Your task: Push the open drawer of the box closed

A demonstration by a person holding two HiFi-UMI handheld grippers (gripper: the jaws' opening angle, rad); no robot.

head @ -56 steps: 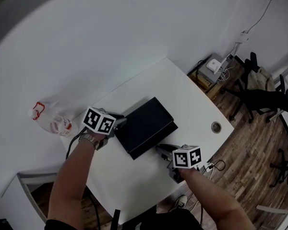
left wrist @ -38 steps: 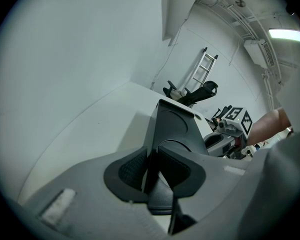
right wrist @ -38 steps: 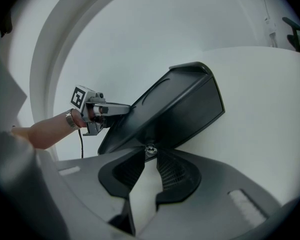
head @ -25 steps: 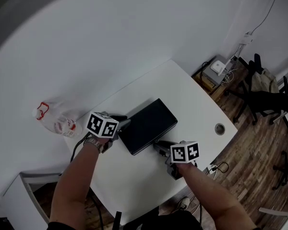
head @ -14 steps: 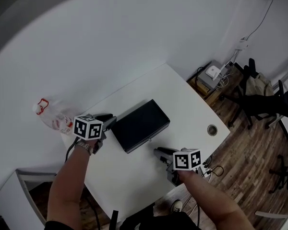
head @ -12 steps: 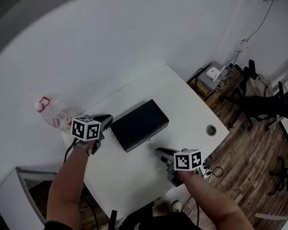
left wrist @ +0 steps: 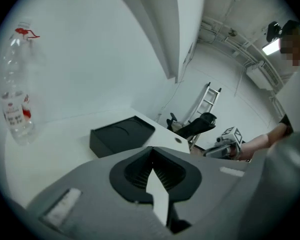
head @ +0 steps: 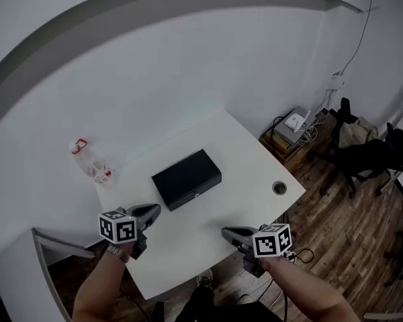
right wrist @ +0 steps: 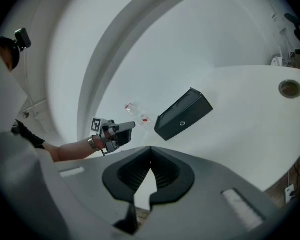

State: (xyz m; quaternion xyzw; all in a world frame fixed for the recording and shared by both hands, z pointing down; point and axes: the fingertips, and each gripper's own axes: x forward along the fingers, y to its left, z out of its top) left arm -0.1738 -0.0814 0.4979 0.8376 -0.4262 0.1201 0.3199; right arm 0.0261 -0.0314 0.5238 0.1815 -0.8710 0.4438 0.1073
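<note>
The left gripper (head: 152, 210) and the right gripper (head: 226, 232) look alike: a grey, pistol-shaped body carries a white cube (head: 117, 227) printed with black square markers. Ahead of the cube run two broad, rounded grey fingers (left wrist: 80, 194), lined on their inner faces with black ribbed pads (left wrist: 135, 171). Just behind the left cube a metal-banded watch (head: 115, 252) rings the wrist. Well behind the right cube, up the arm, shows the edge of a dark sleeve (left wrist: 286, 125).
</note>
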